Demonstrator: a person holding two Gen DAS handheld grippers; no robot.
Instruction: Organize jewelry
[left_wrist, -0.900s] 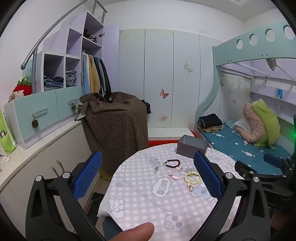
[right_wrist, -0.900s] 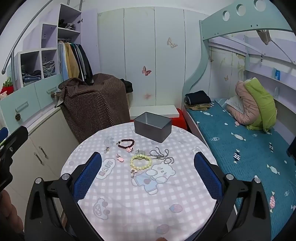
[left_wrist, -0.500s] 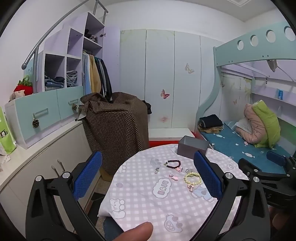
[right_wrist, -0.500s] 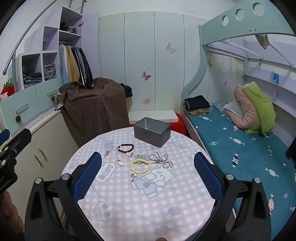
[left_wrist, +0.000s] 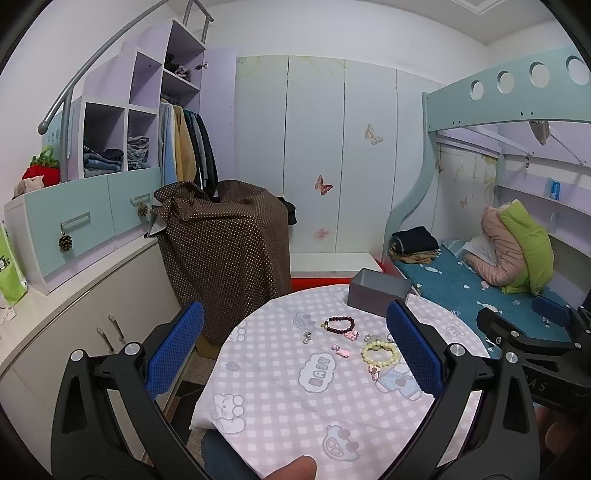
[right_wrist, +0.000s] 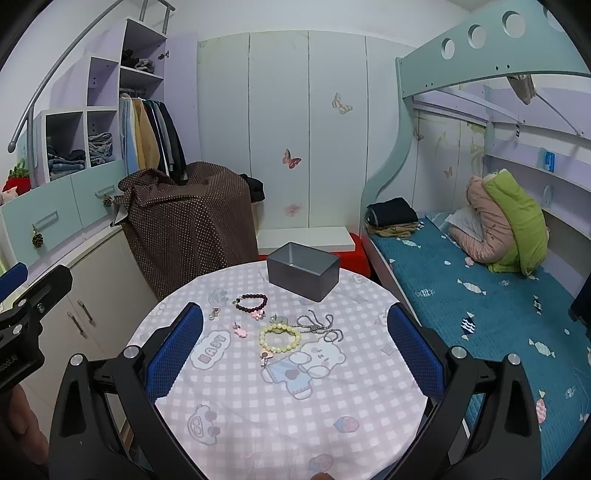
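The left gripper (left_wrist: 293, 352) hangs above the near left part of the round tabletop (left_wrist: 280, 413), its blue-padded jaws spread wide with nothing between them, tilted slightly downward. The right gripper (right_wrist: 295, 352) is likewise wide open and empty, angled down over the near edge of the same tabletop, which wears a pink-and-white checked cloth printed with cartoon animals.

Ahead of both grippers the jewelry lies loose on the cloth. A pale yellow-green bead bracelet (right_wrist: 279, 336) with a small dangling charm sits nearest, roughly centred in the right wrist view. Just to its right, touching or nearly so, a silver ball chain (right_wrist: 320, 326) lies in loose loops. Farther back and to the left rests a dark red bead bracelet (right_wrist: 251, 302) with a pink charm. A small pink charm (right_wrist: 240, 330) lies left of the pale bracelet, and a small silver piece (right_wrist: 214, 314) sits farther left still.

Beyond the jewelry, at the far edge of the tabletop, stands an open grey box (right_wrist: 303, 271); its visible interior looks bare.

Behind the tabletop are a brown dotted cloth (right_wrist: 192, 221) draped over something, and a bunk bed (right_wrist: 480, 295) with a teal mattress on the right.
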